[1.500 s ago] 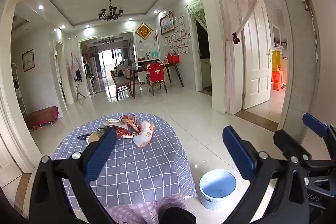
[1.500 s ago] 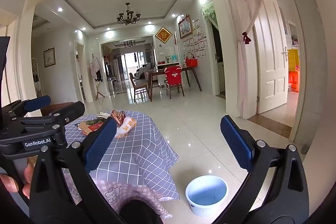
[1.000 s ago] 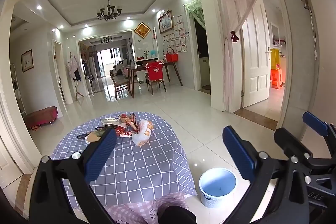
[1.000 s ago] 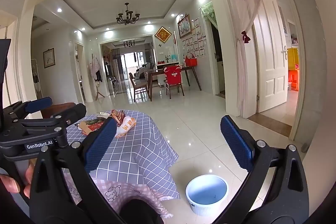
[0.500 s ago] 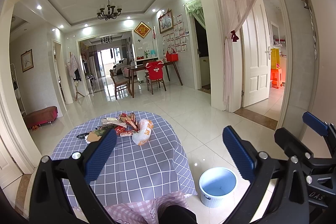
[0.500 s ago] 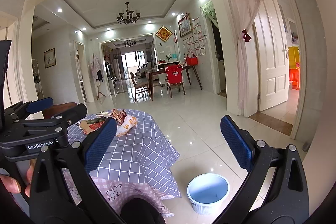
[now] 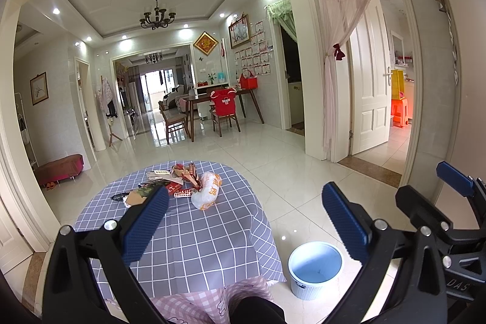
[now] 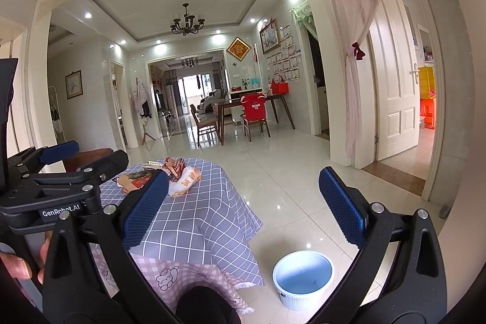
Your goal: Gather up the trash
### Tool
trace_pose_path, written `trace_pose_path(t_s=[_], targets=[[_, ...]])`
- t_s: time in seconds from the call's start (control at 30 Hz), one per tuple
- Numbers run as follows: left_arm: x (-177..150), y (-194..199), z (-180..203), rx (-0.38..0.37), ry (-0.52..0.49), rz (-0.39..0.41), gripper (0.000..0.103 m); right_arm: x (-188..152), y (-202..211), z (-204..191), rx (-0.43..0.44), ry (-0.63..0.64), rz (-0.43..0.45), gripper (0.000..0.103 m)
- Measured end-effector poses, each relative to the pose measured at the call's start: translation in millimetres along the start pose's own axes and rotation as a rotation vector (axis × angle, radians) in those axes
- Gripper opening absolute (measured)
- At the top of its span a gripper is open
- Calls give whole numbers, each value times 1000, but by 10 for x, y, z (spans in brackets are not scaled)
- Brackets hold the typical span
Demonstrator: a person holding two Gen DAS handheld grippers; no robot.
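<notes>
- Left claw (image 7: 245, 220) is wide apart and holds nothing; it is raised above the near edge of the desk (image 7: 194, 239), prob. because no piece is chosen yet
- Right claw (image 8: 243, 208) is wide too, also w/o load, held just beside the left one at about same height; a hand (image 8: 18, 263) shows at the lower left edge of the right view, under the left tool
- Both look forward more than down, so I judge the collecting is not begun and the first reach must go forward and down to the pile
- Trash (image 7: 179, 184) lies in one heap at the far side of the desk: a white bag w/ orange print (image 7: 208, 190), a brown paper piece (image 7: 136, 196), red wrappers and some printed cards, touching or overlapping each other
- Bin (image 7: 314, 269) stands on the floor (image 7: 297, 178) at the right of the desk, near its hanging cloth, mouth up and nothing seen inside; this place suits a short carry from the desk edge
- Desk is round-ish, covered w/ grey-blue checked cloth (image 8: 206, 220); a pink checked cloth (image 8: 170, 272) is at the near edge
- Room: glossy white tiles, a chandelier (image 7: 157, 15), a dining table (image 7: 221, 102) w/ chairs far behind, a white door (image 7: 369, 78) w/ pink curtain at right
</notes>
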State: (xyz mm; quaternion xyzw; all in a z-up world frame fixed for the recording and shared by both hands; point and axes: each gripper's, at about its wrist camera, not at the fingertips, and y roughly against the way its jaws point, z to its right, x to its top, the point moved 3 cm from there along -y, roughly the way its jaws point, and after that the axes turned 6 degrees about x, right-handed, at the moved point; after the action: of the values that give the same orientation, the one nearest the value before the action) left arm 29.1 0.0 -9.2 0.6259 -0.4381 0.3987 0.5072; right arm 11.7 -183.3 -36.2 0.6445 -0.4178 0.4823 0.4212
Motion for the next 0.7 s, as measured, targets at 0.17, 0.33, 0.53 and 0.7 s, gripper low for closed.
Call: trace_pose_path(t_s=[0.17,0.33,0.53,0.7], targets=[[1,0,2,1,0,1,99,-16,-14,-16,1,-2,-1,97],[0,0,3,0,-1,0,99,-11,-10,2,2,-1,-2,97],[-55,-41,19,-1,-1,0,99,-15,-9,-2,2,-3,-3,97],[-60,-45,22,-1,-3,0,99,-15,-14,-3,4,-5,-4,97]])
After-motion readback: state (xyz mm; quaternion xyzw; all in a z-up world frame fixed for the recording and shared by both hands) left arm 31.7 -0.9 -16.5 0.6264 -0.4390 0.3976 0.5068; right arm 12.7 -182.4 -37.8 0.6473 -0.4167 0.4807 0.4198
